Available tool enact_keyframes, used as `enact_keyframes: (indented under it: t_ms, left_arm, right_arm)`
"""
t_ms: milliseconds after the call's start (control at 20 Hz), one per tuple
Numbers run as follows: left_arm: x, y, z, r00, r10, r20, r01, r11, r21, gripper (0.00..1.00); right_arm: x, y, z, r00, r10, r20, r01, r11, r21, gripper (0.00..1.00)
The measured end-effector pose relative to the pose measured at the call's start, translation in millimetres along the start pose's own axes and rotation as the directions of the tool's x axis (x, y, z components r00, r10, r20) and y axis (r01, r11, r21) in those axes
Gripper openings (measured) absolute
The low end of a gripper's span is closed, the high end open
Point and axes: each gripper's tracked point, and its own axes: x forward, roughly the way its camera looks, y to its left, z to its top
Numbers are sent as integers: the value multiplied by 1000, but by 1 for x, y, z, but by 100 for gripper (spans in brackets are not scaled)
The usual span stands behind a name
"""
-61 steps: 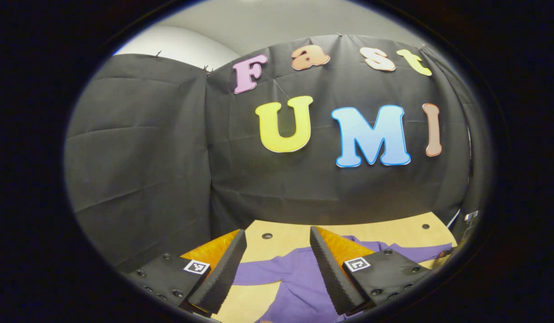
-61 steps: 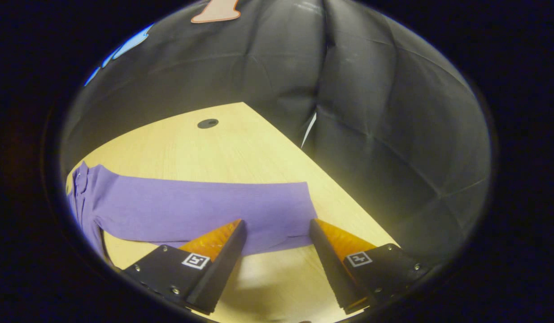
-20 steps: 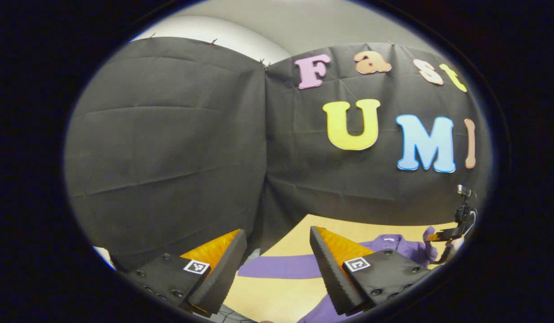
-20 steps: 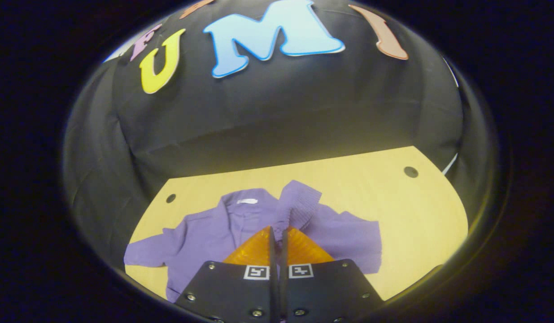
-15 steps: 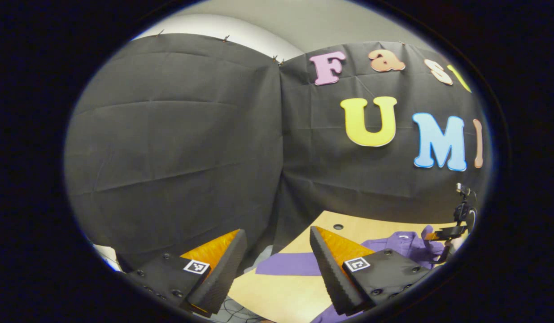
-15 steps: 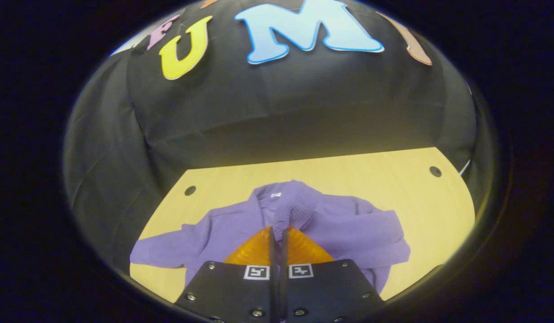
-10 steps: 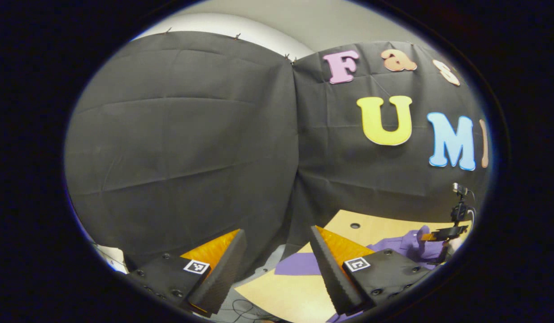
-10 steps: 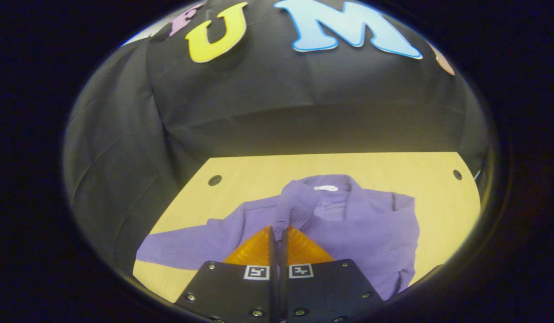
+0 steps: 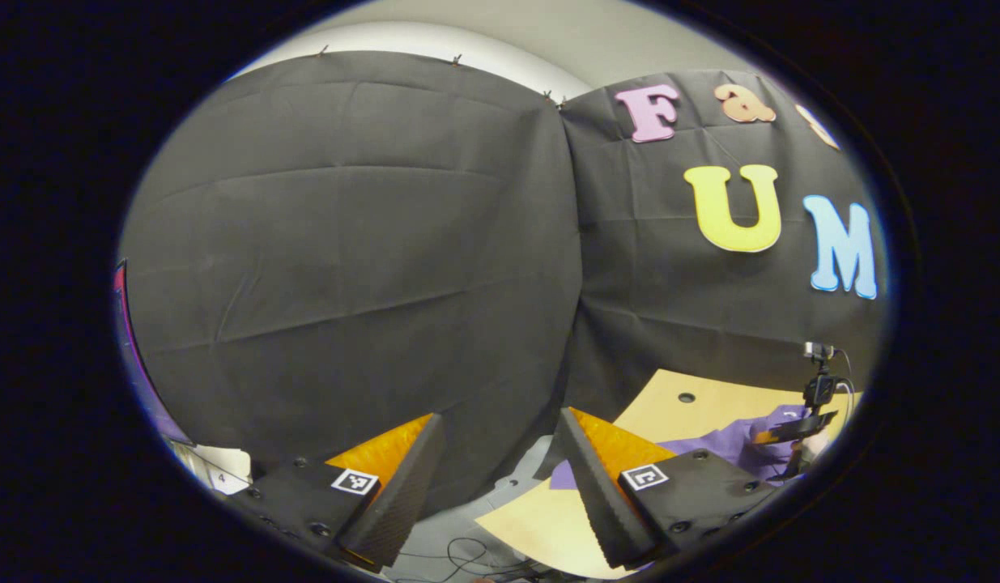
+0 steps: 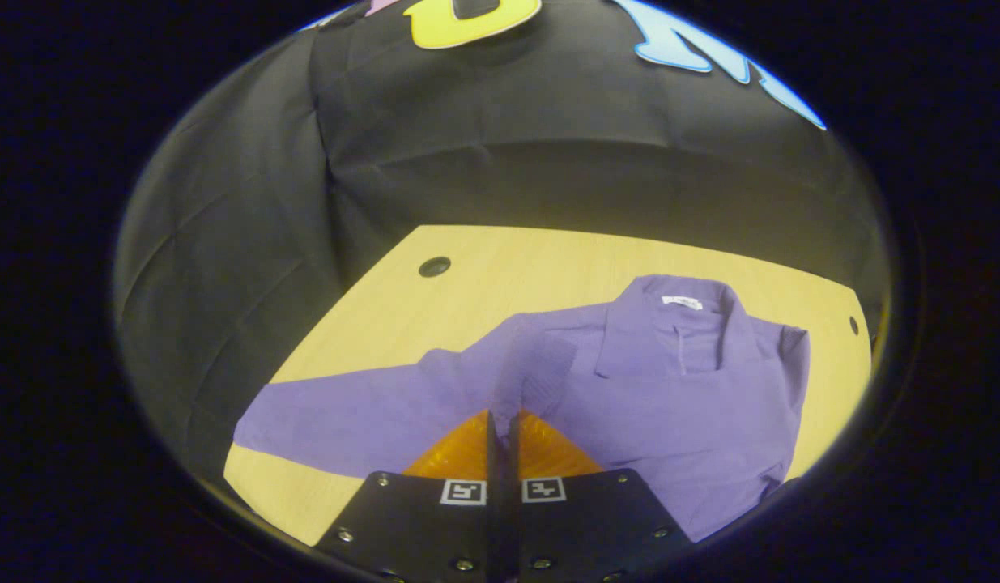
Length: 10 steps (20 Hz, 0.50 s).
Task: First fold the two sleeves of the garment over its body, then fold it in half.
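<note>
Right gripper [image 10: 502, 417] pressed together on the ribbed cuff of the purple long-sleeved collared garment [image 10: 645, 389], holding that sleeve end up over the chest with fabric rising from between the tips toward 12 o'clock. Left gripper [image 9: 500, 453] spread wide and holding nothing, aimed at the black cloth wall past the table edge, with the garment off at its 3 o'clock. Garment lying flat on the pale wooden table [image 10: 500, 267], near the middle of the top; in the right gripper view, collar [image 10: 682, 312] pointing toward 1 o'clock and hem running out of sight toward 5 o'clock, so long axis of the body roughly 1 to 7. Other sleeve [image 10: 346, 417] stretched out flat toward 9 o'clock, across that axis and not yet folded. Judged risks: letting go too high would probably let the cuff flop back or land twisted, leaving a crooked fold; pulling further toward 9 o'clock could drag the whole body across the smooth top and skew it; the thin pinch on ribbed knit might also slip free early.
</note>
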Motion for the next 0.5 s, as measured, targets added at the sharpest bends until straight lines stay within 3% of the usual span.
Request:
enact_keyframes:
  t_ms: [100,200,250,350,450,500]
  left_arm:
    - [-1,7,-6,1000,11,-8,-11,1000,-4,94]
    - [0,10,-12,1000,14,-16,-15,1000,-9,94]
    - [2,11,-14,1000,15,-18,-15,1000,-14,94]
    - [5,8,-18,1000,8,-22,-8,1000,-23,94]
    - [9,4,-22,1000,-3,-25,2,1000,-30,94]
    - [10,0,-23,1000,-14,-27,13,999,-34,94]
  right_arm:
    - [1,1,-6,1000,-25,-8,25,1000,-13,3]
    - [1,7,-12,1000,-2,-25,2,1000,-9,1]
    - [4,8,-13,1000,-1,-29,1,1000,-12,18]
    - [-1,12,-8,1000,-1,-11,1,1000,-22,19]
    - [-8,19,-6,1000,19,-6,-19,1000,-15,37]
    - [-12,20,-2,1000,26,-1,-26,1000,-13,52]
